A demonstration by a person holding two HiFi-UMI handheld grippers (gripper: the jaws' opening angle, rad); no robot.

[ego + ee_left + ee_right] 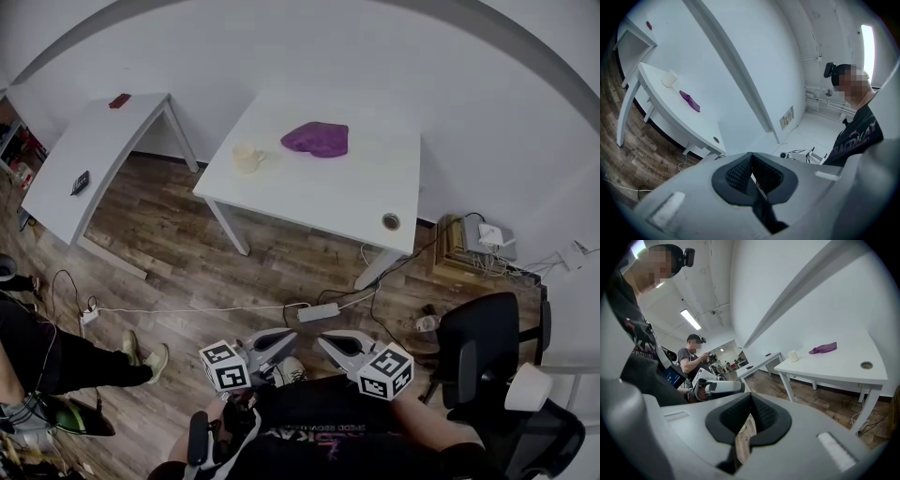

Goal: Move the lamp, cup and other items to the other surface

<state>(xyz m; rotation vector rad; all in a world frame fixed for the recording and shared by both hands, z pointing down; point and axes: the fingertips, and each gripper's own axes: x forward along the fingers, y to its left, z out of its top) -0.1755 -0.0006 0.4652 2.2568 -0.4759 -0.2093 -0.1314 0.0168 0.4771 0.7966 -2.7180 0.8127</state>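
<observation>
At the far left we see a long white side table (103, 141), with a small red thing (119, 100) at its far end and a dark flat thing (81, 182) nearer to us; on the wooden floor (187, 253) below it are another person's shoes (142, 354); a white cable runs across the boards to a power strip (319, 311).

In the middle stands the white desk (328, 197); the cream cup (247, 157) sits upright near its left edge; the purple cloth (316, 139) lies crumpled to the right of the cup, apart from it and toward the far side; a round cable hole (391, 221) marks the desk's near right corner.

Near us, low in the head view, we hold both tools over our lap, well apart from the desk. The left gripper (292, 336) has its jaws pressed together with nothing between them; its own view shows the dark pads (736, 173) meeting at the tip. The right gripper (323, 341), just beside it, is likewise closed on nothing; the two tips lie near each other.

At the right a black office chair (487, 361) stands near a stack of boxes with cabling (473, 246) by the wall.
</observation>
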